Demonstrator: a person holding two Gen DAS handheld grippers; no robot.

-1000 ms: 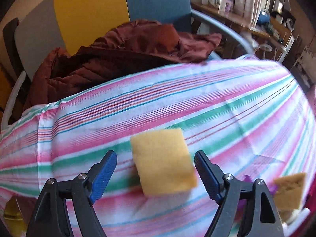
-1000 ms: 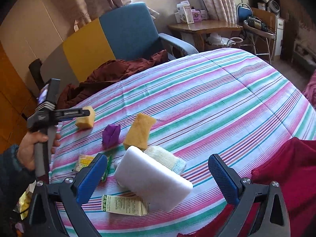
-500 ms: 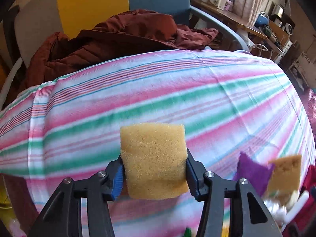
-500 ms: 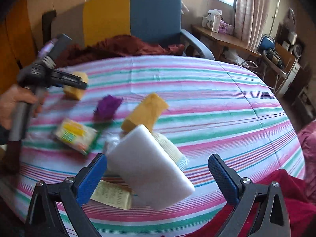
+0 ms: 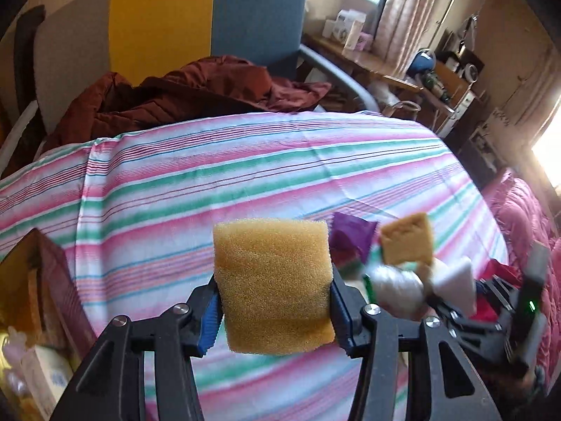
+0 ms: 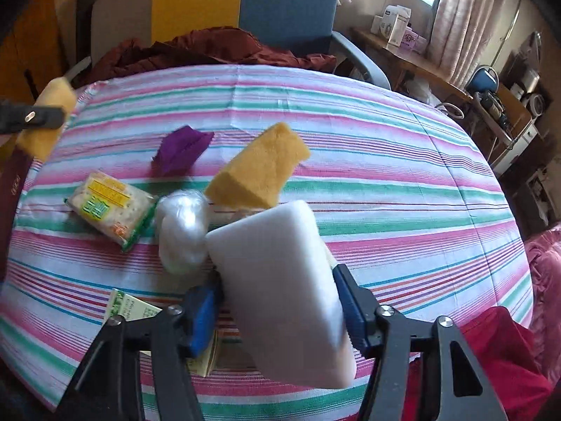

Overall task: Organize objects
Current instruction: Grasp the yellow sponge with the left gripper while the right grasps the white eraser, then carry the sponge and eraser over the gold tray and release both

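A striped cloth (image 6: 368,147) of pink, green and white covered the table. Behind it stood a chair with a blue back panel (image 6: 287,3) and a yellow one (image 6: 196,3) beside it, a dark red jacket (image 5: 196,94) heaped on its seat. Along the far wall ran a wooden counter (image 6: 413,59) carrying small boxes (image 6: 394,26), beneath a bright window hung with pale patterned curtains (image 6: 470,24). To the right stood cluttered wooden shelving (image 5: 452,80), and daylight glared in at the right edge. A pink quilt (image 5: 519,217) lay just past the table.
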